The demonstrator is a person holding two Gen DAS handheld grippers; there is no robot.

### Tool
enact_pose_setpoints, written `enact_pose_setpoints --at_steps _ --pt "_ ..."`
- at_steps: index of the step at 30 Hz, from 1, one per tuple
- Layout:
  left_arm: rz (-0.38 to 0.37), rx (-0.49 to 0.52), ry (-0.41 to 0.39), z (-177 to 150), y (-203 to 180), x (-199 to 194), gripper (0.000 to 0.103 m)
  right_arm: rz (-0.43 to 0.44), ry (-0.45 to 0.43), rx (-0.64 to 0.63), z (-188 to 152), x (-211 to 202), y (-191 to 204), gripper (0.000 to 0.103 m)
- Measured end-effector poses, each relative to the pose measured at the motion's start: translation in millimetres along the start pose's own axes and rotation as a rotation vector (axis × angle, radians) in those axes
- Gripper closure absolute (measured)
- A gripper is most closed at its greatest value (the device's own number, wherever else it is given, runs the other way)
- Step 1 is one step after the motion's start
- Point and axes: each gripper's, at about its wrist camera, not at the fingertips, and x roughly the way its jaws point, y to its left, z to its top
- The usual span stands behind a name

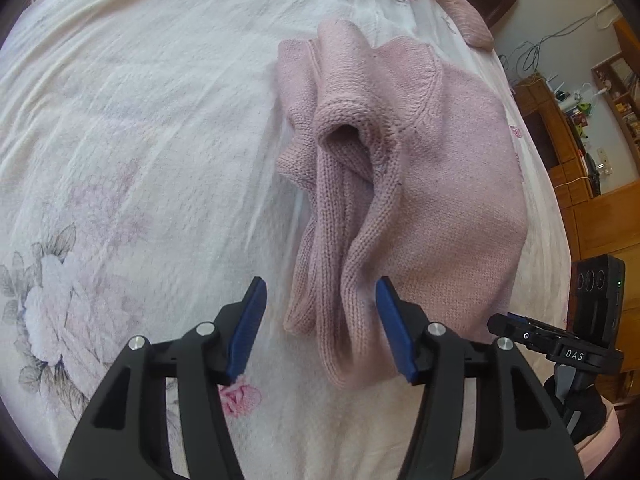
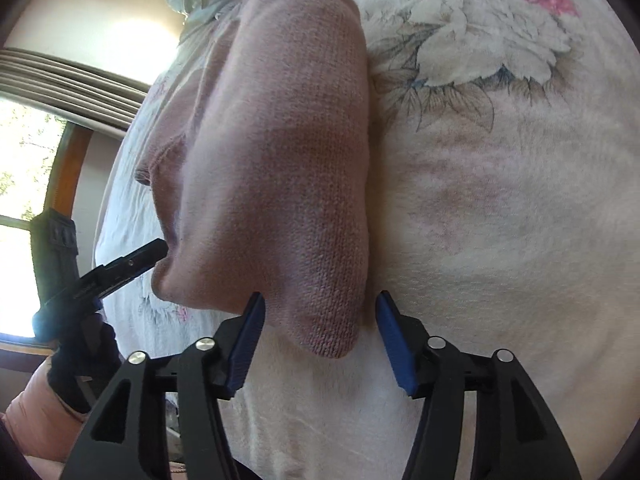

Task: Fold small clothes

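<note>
1. Your white quilted bedspread with faded pink and grey flower prints [image 1: 140, 120] fills both views.
2. Your pink knitted sweater [image 1: 420, 168] lies bunched on it, its ribbed sleeve [image 1: 332, 264] trailing toward you.
3. Your left gripper [image 1: 320, 328] stands wide, empty, its blue pads either side of the sleeve's end.
4. Your right gripper [image 2: 320, 340] is also spread wide, holding nothing, at the sweater's near corner [image 2: 332, 332].

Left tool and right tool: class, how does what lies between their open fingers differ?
The left tool faces bunched, ribbed folds of the pink sweater. The right tool faces a smooth, rounded sweater corner. Both are open, gripping nothing, over the flowered bedspread.
</note>
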Motion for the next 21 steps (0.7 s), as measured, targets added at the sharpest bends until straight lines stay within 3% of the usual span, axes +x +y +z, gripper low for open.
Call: enact_pose_setpoints --at_steps 3,5,8,13,21 --pt "0.012 0.018 -0.012 -6 -9 -21 0.036 -0.106 -0.053 -0.03 -7 -20 19 0.032" --pt "0.019 0.04 -0.021 -12 -18 -34 0.034 -0.176 -0.111 -0.027 -13 -34 26 0.015" --pt "0.033 0.077 -0.036 -21 -30 -52 0.028 -0.211 -0.14 -0.04 -19 -51 36 0.013" --pt "0.075 0.102 -0.033 -37 -42 -73 0.025 -0.334 -0.17 -0.066 -28 -67 60 0.013" --pt "0.089 0.134 -0.045 -55 -54 -98 0.025 -0.369 -0.241 -0.084 -46 -99 85 0.011"
